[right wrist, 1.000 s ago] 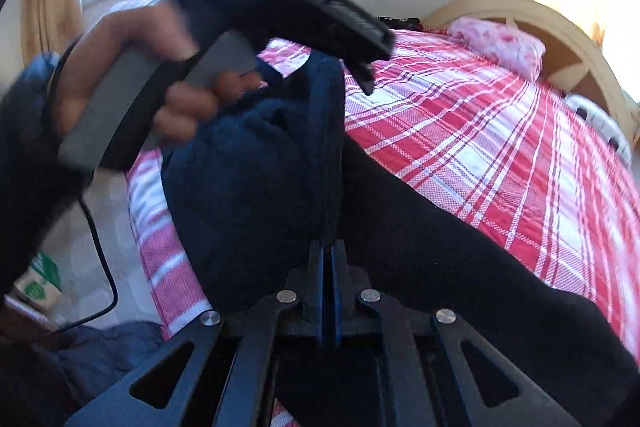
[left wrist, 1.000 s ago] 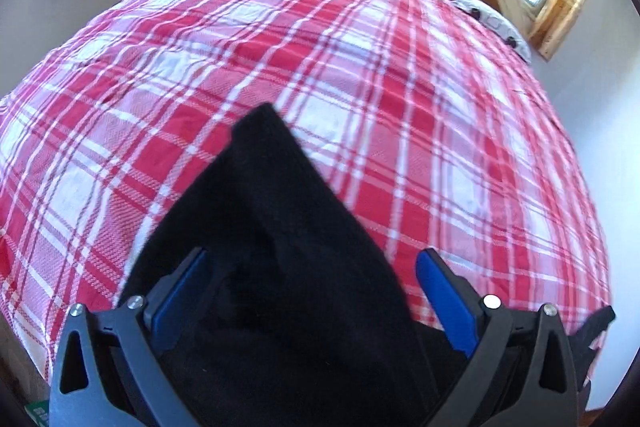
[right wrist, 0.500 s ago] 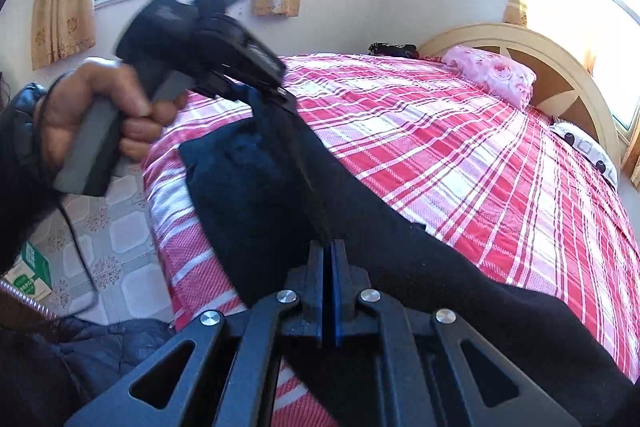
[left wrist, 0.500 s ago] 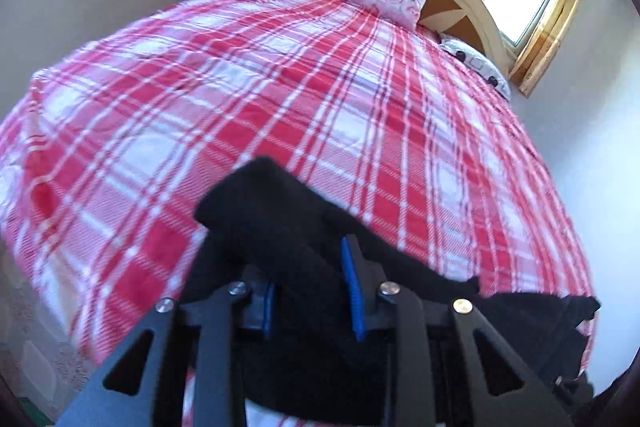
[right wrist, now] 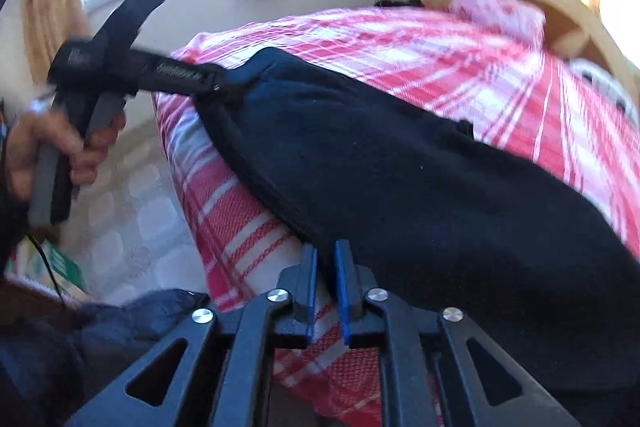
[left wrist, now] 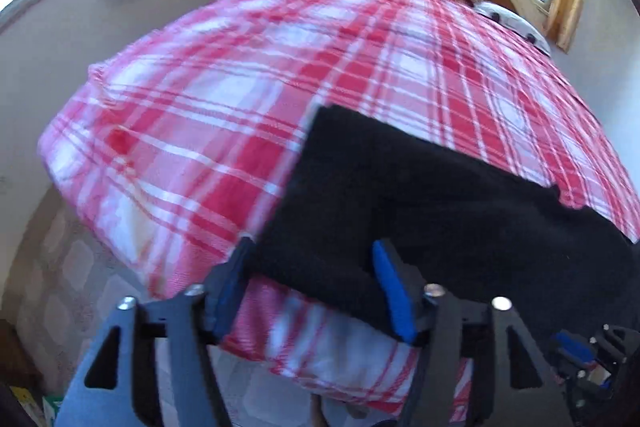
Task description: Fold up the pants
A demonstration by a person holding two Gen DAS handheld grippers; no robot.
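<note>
Black pants flat on plaid bedspread, left tongs parted, right tongs slightly apart.

Left black two-finger gripper with blue pads: jaws parted wide, dark cloth between them, no clamp visible. From the right wrist view it reaches in from the left, gripped by a bare left hand. Right black two-finger gripper with blue pads: jaws narrowly apart, nothing between them.
</note>
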